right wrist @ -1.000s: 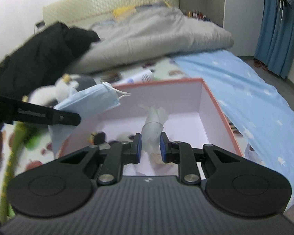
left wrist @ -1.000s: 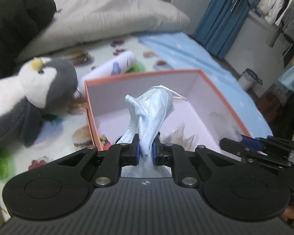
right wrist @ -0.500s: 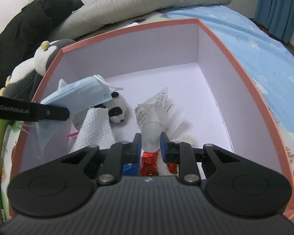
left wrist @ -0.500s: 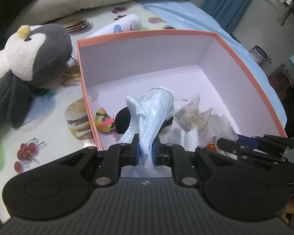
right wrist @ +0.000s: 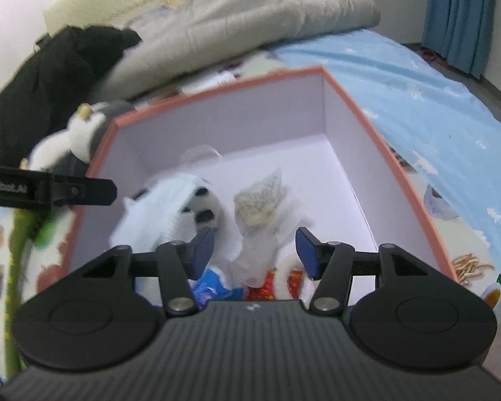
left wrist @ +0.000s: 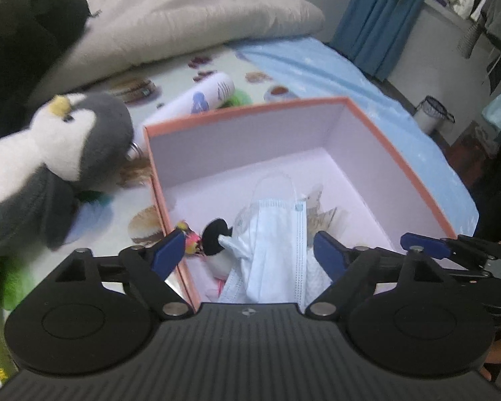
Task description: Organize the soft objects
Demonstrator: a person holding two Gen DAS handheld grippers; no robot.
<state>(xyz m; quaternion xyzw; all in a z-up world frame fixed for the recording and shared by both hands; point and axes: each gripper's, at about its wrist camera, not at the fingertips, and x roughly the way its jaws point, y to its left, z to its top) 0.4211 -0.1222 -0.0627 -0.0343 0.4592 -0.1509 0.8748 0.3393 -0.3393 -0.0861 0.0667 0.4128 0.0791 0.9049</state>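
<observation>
An orange-rimmed box (left wrist: pixel 397 153) with pale lilac walls stands on the bed. My left gripper (left wrist: pixel 250 249) is over its near left corner, jaws opening wide; the pale blue face mask (left wrist: pixel 277 244) lies loose between them inside the box, touched by neither pad. My right gripper (right wrist: pixel 254 250) hangs over the box (right wrist: pixel 377 127) too, jaws opening; a clear plastic packet (right wrist: pixel 260 207) lies between them, free of the pads. A small panda plush (right wrist: pixel 200 207) lies in the box beside the mask (right wrist: pixel 157 207). A grey and white penguin plush (left wrist: pixel 56 153) rests outside, left of the box.
A white tube (left wrist: pixel 197 100) lies behind the box on the printed sheet. A grey duvet (left wrist: pixel 183 23) and black garment (left wrist: pixel 20 43) are piled at the back. The blue sheet (right wrist: pixel 417 90) runs along the right. Red and blue wrappers (right wrist: pixel 274 284) sit in the box's near end.
Both grippers went from shut to open. The mask dropped from the left one and the plastic packet from the right one; both now lie in the box. Both views have pulled back slightly.
</observation>
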